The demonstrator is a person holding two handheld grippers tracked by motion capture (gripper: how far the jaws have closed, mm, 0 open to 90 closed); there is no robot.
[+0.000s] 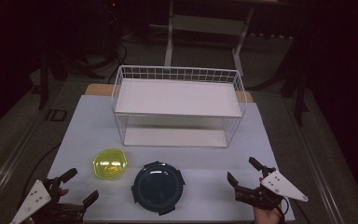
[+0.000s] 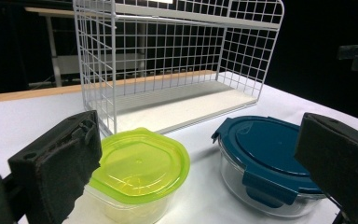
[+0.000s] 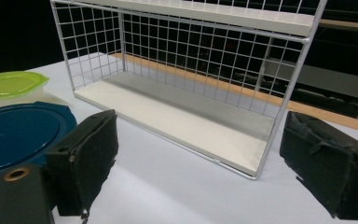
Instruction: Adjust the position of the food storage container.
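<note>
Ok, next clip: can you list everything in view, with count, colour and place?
rack: one, white wire, two shelves, far middle of the table.
green tub: one, clear with a yellow-green lid, in front of the rack, to the left.
blue tub: one, clear with a dark blue clip lid, right of the green tub, nearer the front edge.
table: one, white top, wood edge at the far side.
desk frame: one, pale, on the floor beyond the table.
left gripper: one, black, open, front left corner, holding nothing.
right gripper: one, black, open, front right, holding nothing.
</note>
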